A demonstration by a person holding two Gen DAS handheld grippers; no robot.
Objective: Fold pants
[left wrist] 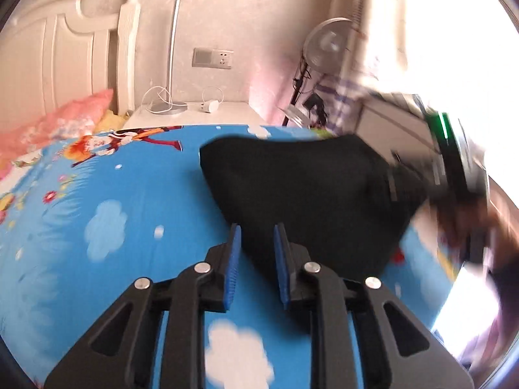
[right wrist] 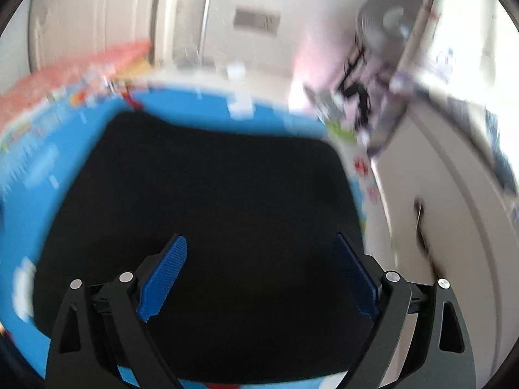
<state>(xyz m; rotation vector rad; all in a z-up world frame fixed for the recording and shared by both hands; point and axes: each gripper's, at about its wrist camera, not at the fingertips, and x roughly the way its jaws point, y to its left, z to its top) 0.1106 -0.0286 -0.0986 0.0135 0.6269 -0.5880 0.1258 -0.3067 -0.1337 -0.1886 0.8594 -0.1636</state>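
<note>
The black pants (left wrist: 301, 191) lie folded in a compact dark bundle on the blue cartoon bedsheet (left wrist: 136, 188). My left gripper (left wrist: 257, 230) hovers at the bundle's near left edge, its blue pads a narrow gap apart with nothing between them. The right gripper shows blurred at the right of the left wrist view (left wrist: 454, 168), at the bundle's right side. In the right wrist view the pants (right wrist: 207, 194) fill the middle, and my right gripper (right wrist: 259, 243) is wide open above them, holding nothing. The view is motion-blurred.
A white nightstand (left wrist: 207, 115) with a lamp and cables stands beyond the bed. A pink pillow (left wrist: 58, 123) and white headboard (left wrist: 61, 52) are at the far left. A fan (left wrist: 327, 43) and a white cabinet (right wrist: 431, 201) stand to the right.
</note>
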